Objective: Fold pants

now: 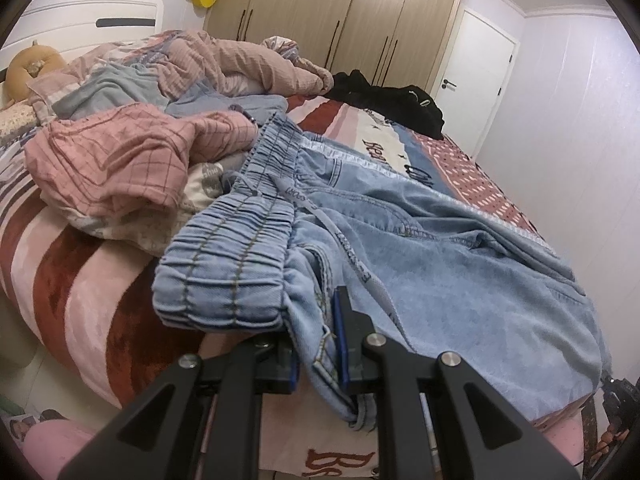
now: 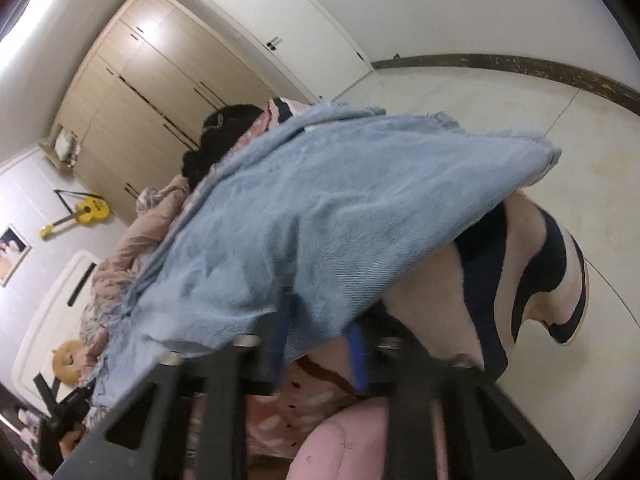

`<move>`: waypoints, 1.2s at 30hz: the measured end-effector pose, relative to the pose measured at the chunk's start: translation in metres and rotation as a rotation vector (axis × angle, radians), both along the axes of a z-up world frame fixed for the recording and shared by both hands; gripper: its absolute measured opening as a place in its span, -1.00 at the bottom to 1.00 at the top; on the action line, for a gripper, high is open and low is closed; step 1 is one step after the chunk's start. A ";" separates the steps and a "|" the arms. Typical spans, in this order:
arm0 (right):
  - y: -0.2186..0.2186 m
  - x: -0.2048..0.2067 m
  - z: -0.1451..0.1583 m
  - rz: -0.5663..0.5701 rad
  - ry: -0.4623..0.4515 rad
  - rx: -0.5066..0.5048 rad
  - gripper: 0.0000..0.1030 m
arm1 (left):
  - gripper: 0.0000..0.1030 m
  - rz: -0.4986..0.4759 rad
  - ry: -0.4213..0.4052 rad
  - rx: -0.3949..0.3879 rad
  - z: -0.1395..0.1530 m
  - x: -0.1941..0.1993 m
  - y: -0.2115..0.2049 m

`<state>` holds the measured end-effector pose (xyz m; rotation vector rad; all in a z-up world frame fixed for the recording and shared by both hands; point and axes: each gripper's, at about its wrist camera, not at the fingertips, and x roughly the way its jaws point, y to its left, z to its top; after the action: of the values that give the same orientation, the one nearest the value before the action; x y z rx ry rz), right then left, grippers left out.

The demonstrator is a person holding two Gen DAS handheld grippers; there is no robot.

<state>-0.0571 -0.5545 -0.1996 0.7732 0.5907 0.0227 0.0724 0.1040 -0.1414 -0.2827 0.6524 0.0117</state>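
Observation:
Light blue denim pants (image 1: 420, 264) lie spread across the bed, their gathered elastic waistband (image 1: 224, 264) bunched at the near left. At the bottom of the left wrist view, my left gripper (image 1: 318, 354) is shut on a fold of denim just below the waistband, with cloth pinched between its blue pads. In the right wrist view a pant leg (image 2: 340, 208) hangs off the bed's edge over my right gripper (image 2: 320, 340). That view is blurred. The leg's lower edge sits between the blue pads, which are shut on it.
A pink checked garment (image 1: 120, 164), grey clothes and a rumpled pink quilt (image 1: 248, 64) are piled at the head of the bed. Black clothing (image 1: 392, 104) lies at the far side. The striped bedspread (image 1: 80, 280) hangs over the edge above pale floor tiles (image 2: 520, 128). Wardrobes (image 1: 328, 8) stand behind.

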 end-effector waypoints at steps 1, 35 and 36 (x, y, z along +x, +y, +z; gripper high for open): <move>-0.002 -0.003 0.004 0.008 -0.035 0.029 -0.90 | -0.78 0.002 -0.005 -0.001 0.001 -0.001 0.001; 0.021 0.283 0.170 0.235 0.083 -0.444 -0.94 | -0.74 -0.148 0.169 0.287 0.079 0.228 -0.016; 0.021 0.292 0.166 0.237 0.103 -0.452 -0.94 | -0.74 -0.148 0.186 0.278 0.074 0.238 -0.015</move>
<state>0.2350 -0.5337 -0.0335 0.2640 0.7504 0.0654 0.3103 0.0889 -0.0671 0.0361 0.8453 -0.0135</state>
